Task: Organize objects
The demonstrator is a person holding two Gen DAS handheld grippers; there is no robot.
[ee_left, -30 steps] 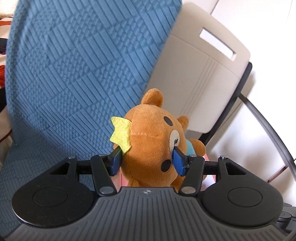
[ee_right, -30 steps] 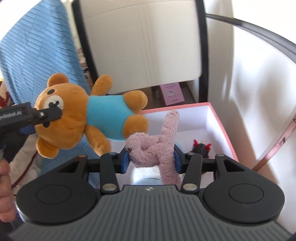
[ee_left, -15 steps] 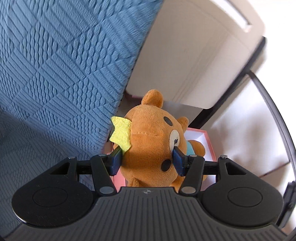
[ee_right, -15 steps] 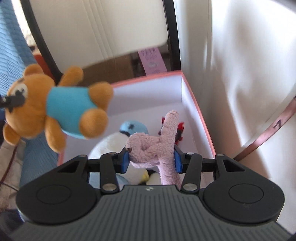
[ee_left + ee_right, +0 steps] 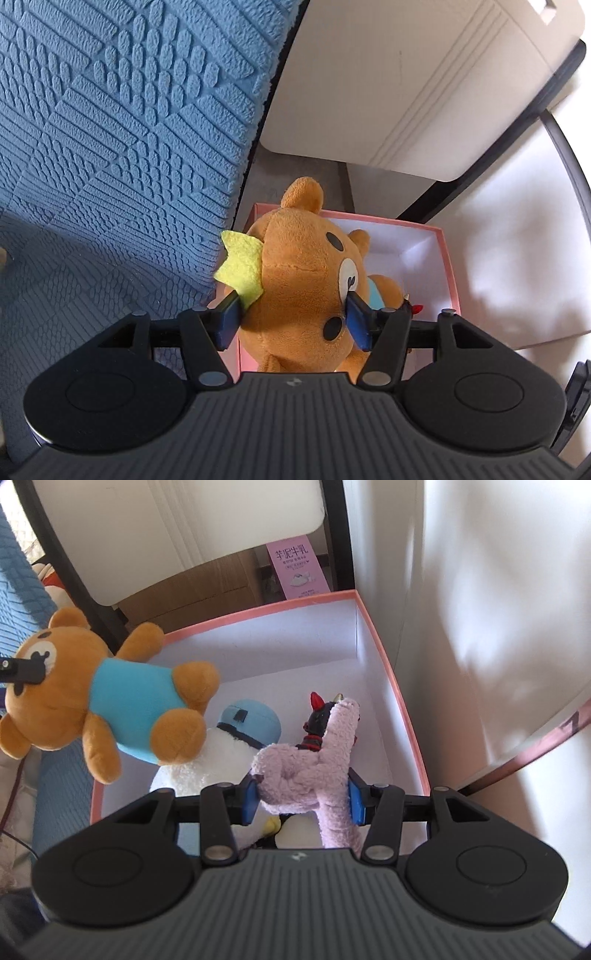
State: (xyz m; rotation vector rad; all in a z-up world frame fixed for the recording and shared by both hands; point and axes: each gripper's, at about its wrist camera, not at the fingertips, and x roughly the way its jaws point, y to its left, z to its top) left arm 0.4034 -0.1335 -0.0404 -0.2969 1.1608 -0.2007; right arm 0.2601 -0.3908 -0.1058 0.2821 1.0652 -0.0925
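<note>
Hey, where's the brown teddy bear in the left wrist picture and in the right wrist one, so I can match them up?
Left wrist: the brown teddy bear fills the centre, its head between the left gripper's opening jaws.
Right wrist: the bear hangs at far left, over the box's corner.
Shared landmark: the pink-rimmed box below it in both.

The white plush [image 5: 207, 760] lies half hidden behind the right gripper [image 5: 301, 799], and the dark horned toy [image 5: 314, 723] behind the pink plush [image 5: 317, 771].

The pink box [image 5: 402, 701] is open on top; a white plush [image 5: 207, 760] crowds its floor.
</note>
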